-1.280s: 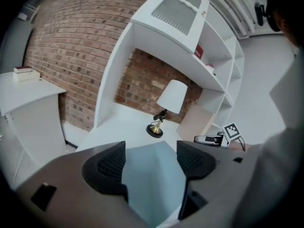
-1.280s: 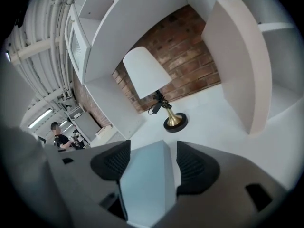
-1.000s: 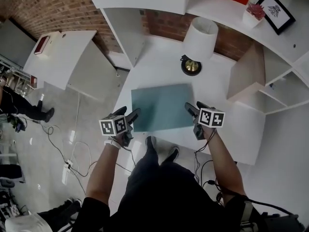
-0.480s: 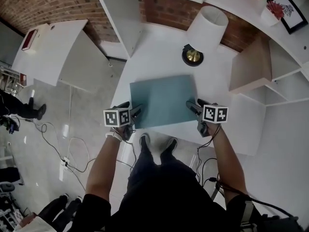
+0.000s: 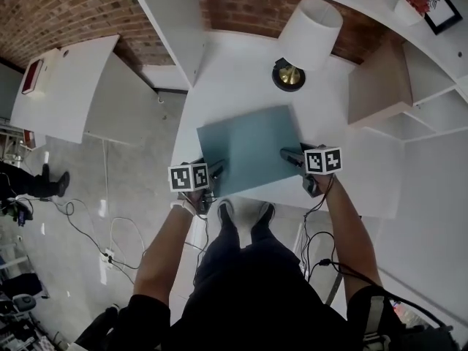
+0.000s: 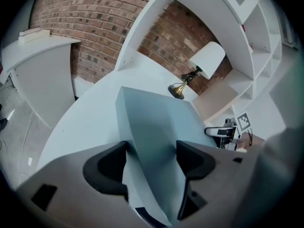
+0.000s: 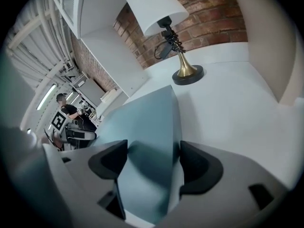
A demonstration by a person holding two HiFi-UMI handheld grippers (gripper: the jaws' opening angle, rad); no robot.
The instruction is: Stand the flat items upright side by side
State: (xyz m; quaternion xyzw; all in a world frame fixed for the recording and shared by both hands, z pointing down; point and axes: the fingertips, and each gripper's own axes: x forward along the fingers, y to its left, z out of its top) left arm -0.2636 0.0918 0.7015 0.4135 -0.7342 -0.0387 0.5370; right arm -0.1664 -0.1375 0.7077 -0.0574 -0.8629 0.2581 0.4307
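Both have sunk since the earlier frame: left tongs and right tongs gape wide astride near corners of the teal board, apparently unclamped; an uneven close could skew it off the table edge behind them.

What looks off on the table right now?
Nothing spilled or damaged. The teal flat item lies flat on the white table, turned slightly askew to its front edge, with its near-left corner close to that edge. The lamp stands apart behind it.
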